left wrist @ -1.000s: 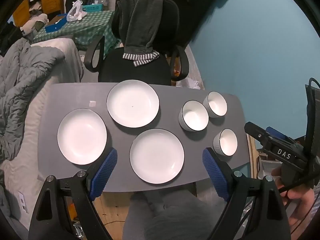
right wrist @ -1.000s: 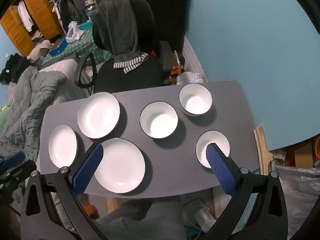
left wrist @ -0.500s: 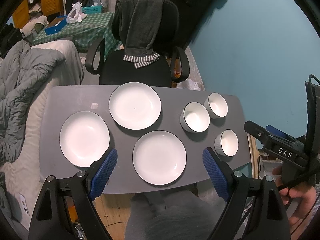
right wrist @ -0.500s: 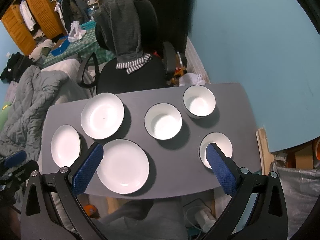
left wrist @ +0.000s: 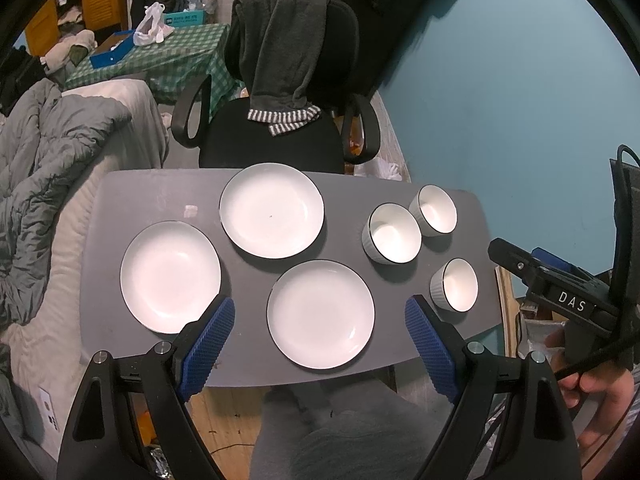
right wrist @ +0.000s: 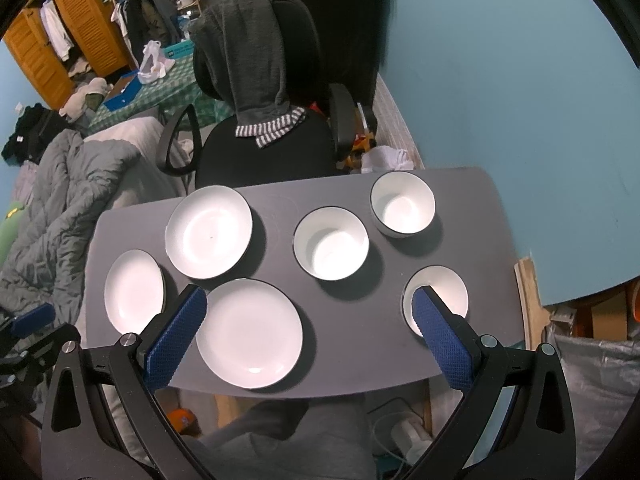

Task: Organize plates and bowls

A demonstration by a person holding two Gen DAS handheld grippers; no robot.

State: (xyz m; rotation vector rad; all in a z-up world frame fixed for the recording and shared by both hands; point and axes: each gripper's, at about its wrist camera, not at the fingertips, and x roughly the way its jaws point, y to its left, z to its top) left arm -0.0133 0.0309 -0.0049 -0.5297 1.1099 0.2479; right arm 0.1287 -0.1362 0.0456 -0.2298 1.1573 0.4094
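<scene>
Nothing stacked yet: three white plates and three white bowls lying apart on the grey desk [left wrist: 120, 208], plates on the left half, bowls on the right.

Left tongs [left wrist: 320, 344] spread wide and empty, hovering above the near plate [left wrist: 320, 314]; right tongs [right wrist: 310, 330] likewise spread and empty, one blue pad over the near bowl [right wrist: 444, 292].

Probably best to begin with that near plate:
- Lower the left tongs toward its near rim, at a shallow slant.
- Pinch the rim only, firmly, since the glaze looks slippery.
- Lift clear, then set down centred on the left plate [left wrist: 170, 276] or the far plate [left wrist: 272, 210].

Same for the bowls: near bowl into the middle bowl [right wrist: 331, 249], keeping off the far bowl [right wrist: 402, 204] close beside it.
</scene>
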